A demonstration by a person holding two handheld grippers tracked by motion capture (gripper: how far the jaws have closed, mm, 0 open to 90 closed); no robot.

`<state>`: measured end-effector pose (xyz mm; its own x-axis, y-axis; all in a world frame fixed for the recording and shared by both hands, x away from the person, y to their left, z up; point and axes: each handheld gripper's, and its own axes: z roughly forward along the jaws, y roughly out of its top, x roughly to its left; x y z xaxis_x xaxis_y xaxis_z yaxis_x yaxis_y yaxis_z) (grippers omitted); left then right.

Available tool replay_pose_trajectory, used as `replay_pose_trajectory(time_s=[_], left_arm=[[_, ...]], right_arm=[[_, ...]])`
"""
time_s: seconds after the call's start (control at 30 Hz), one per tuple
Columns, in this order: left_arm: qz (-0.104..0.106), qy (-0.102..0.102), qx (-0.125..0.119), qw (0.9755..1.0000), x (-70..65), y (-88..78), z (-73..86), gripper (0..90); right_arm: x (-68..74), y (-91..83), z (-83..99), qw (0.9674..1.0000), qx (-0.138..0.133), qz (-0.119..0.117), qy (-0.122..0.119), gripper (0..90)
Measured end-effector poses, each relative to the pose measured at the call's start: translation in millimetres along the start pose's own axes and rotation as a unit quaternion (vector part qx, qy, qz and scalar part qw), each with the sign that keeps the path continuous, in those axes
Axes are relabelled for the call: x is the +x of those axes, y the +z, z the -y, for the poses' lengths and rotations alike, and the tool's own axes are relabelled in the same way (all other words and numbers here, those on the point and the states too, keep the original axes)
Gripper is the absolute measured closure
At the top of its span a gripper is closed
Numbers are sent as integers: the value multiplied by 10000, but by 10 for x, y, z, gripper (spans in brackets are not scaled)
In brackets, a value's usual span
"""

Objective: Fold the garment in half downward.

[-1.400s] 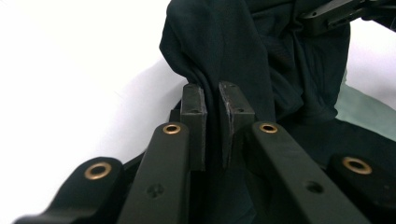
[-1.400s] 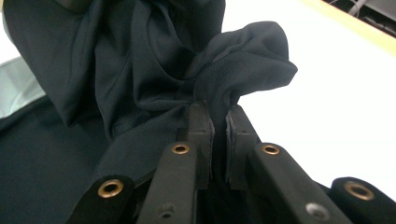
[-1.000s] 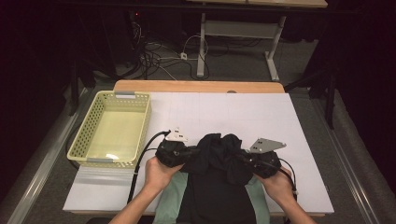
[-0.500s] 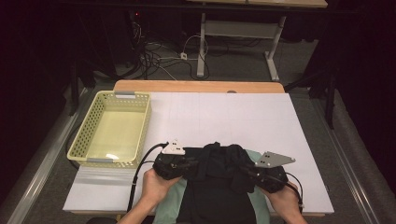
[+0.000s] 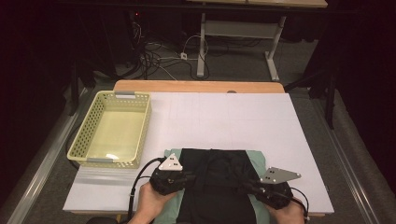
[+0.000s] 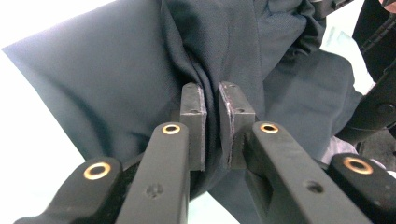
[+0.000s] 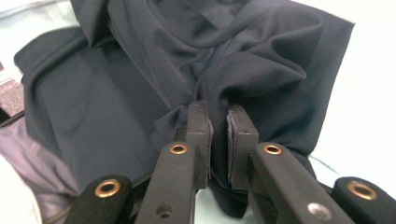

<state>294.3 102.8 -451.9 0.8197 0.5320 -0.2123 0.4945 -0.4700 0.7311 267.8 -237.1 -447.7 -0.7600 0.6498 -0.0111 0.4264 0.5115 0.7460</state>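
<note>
The white-topped desk (image 5: pixel 233 121) (a bare wooden strip along its 12 o'clock edge) carries a perforated yellow basket (image 5: pixel 83 135) at 9 o'clock and, at 6 o'clock, a pale green cloth (image 5: pixel 258 158) lying flat, with a dark garment (image 5: pixel 217 182) spread over it.

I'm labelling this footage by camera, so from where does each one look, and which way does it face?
High view: above the person's side, facing forward and down on the white table; hands, left gripper and right gripper show.
Left gripper view: rides that gripper, looking along its jaws into the dark garment.
Right gripper view: same on its gripper, jaws pinching a fold.
Shared: the dark garment appears in all three.
</note>
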Motion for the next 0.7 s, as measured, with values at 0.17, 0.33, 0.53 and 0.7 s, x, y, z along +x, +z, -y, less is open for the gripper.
replay_pose_trajectory(time_s=[0.17,0.33,0.53,0.7], left_arm=[[-62,50,104,9999,-48,-17,57,798],[-134,159,274,9994,-76,-6,107,797],[-158,165,542,9983,-71,17,169,799],[-152,128,559,9982,-83,5,198,799]], right_arm=[[48,-5,63,9999,91,-36,-82,826],[88,13,106,9997,198,-32,-158,824],[83,29,158,9996,263,-88,-89,822],[90,27,181,9995,293,-136,-34,799]])
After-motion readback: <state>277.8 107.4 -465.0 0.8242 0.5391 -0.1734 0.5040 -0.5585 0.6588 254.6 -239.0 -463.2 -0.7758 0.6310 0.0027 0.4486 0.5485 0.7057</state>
